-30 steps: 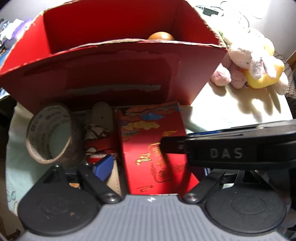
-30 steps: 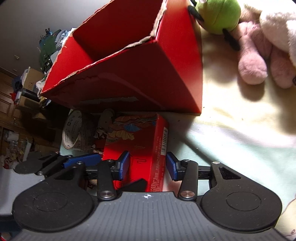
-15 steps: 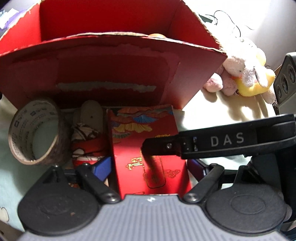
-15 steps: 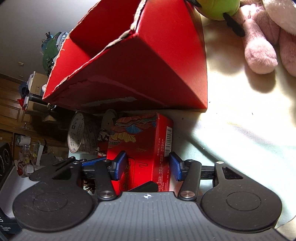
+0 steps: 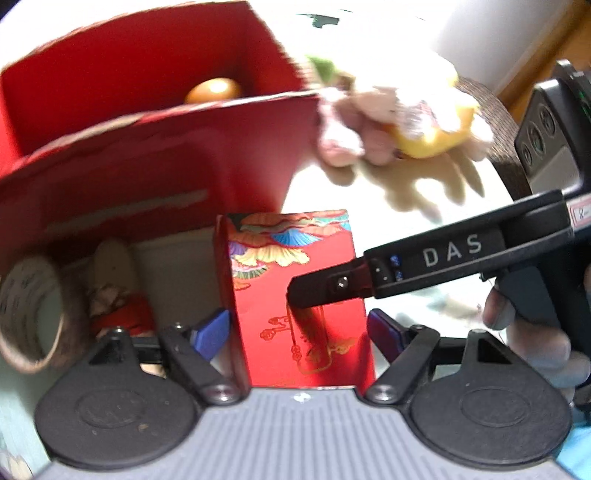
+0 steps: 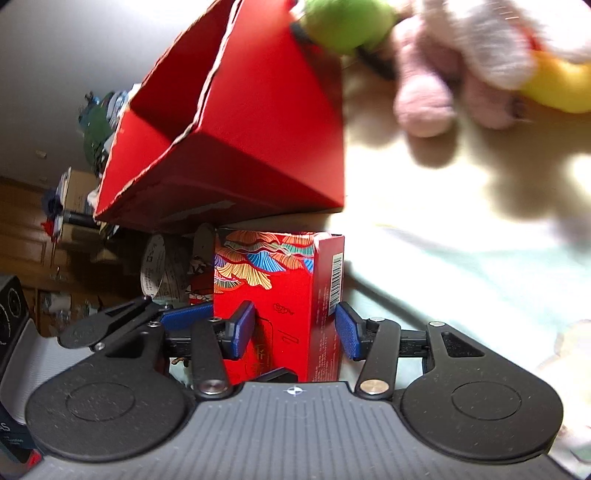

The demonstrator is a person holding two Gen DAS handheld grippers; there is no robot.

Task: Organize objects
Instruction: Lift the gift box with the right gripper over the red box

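Left gripper [image 5: 299,334] jaws have just been closing, pads flanking the patterned red box [image 5: 295,291] at lower centre, long axis running away; right gripper [image 6: 295,332] likewise straddles it, open.

Pale cloth [image 6: 461,229] covered the surface across the right half of the right wrist view, brightly lit at centre right, with a faint printed motif [image 6: 569,350] at the lower right edge. Grey wall [image 6: 74,55] filled the upper left. Below it, at the left edge, stood a blurred heap with a green item [image 6: 98,129], a cardboard carton [image 6: 79,184] and wooden furniture [image 6: 22,221]. In the left wrist view, a dark cable [image 5: 321,20] lay at top centre; a brown woven mat [image 5: 495,122] curved along the upper right, with wood trim [image 5: 554,48] behind it.
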